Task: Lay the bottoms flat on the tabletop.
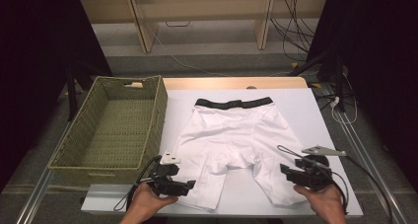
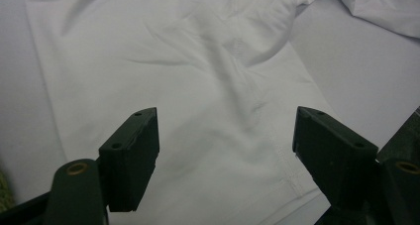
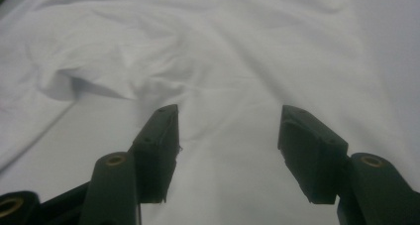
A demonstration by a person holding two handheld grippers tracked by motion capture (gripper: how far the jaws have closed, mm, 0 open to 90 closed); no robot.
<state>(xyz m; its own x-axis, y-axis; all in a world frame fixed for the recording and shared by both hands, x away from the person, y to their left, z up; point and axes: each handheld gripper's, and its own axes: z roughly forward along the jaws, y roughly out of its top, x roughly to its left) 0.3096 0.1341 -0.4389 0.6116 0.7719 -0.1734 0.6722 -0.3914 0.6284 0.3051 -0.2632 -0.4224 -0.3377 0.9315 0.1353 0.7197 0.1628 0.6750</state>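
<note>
Both leg hems of the shorts (image 1: 231,140) are lying flat while I'm hovering my left hand-held gripper (image 1: 190,184) and right hand-held gripper (image 1: 285,170), both released; folding and the basket (image 1: 160,110) are waiting.

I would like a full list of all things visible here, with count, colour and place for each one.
shorts: one, white with a black waistband, spread flat on the table, legs toward the person.
wicker basket: one, olive green, at the table's left side, beside the shorts.
table: one, white top with a wooden far edge.
cables: several, black, on the floor behind the table.
left claw: one, black, open, over the shorts' left leg hem.
right claw: one, black, open, over the right leg hem.
hands: two, at the bottom edge.
</note>
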